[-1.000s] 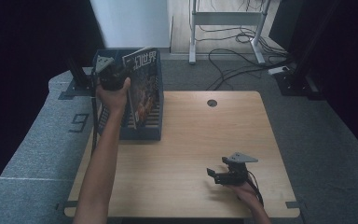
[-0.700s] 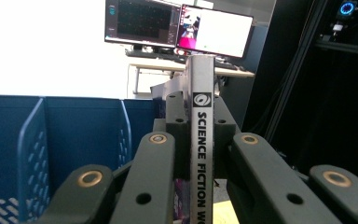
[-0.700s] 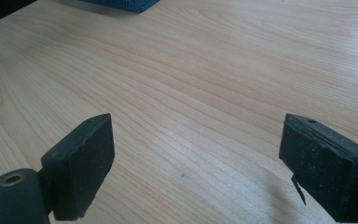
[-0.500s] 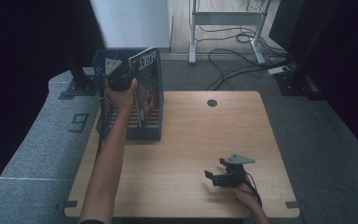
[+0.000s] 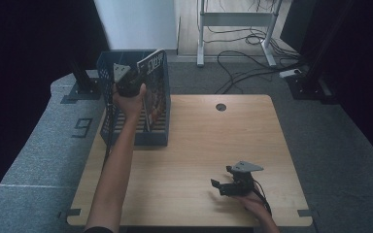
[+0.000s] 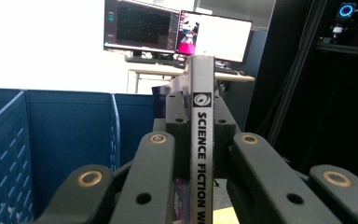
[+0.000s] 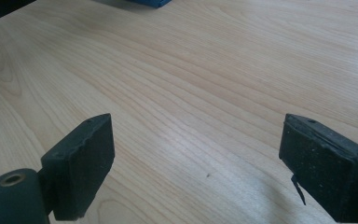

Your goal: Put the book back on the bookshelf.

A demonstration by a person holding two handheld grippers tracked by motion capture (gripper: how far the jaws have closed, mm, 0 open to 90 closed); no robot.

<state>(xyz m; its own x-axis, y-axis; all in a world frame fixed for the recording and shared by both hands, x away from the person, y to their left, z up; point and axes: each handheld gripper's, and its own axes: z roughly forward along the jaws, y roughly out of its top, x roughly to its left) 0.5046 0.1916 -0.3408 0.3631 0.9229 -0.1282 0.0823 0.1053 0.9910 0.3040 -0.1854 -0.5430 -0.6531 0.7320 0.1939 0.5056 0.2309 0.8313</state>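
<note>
Glossy and brightly printed, the magazine [image 5: 151, 85] stands upright over the blue plastic file rack [image 5: 158, 137] at the far left of the counter [image 5: 199, 145]; whether its lower edge touches the rack's floor we cannot tell. In the left gripper view we see its grey spine [image 6: 201, 140], lettered "SCIENCE FICTION", running straight up between the two black jaws, so our left tongs [image 5: 132, 80] are clenched on the magazine at its spine. Our left hand [image 5: 130, 98] reaches out over the rack, the forearm stretching from the near edge of the counter.

The rack's perforated blue walls [image 6: 9, 149] show to the left of the spine in that same view, with monitors [image 6: 142, 28] on a desk far behind.

Our right tongs [image 5: 223, 185] sit near the counter's near right part, well apart from the rack, low over the pale wood. In the right gripper view its two black pads [image 7: 81, 163] stand wide apart with bare wood grain between them: released, grasping nothing. A round cable hole [image 5: 221, 107] lies in the far middle of the counter.
</note>
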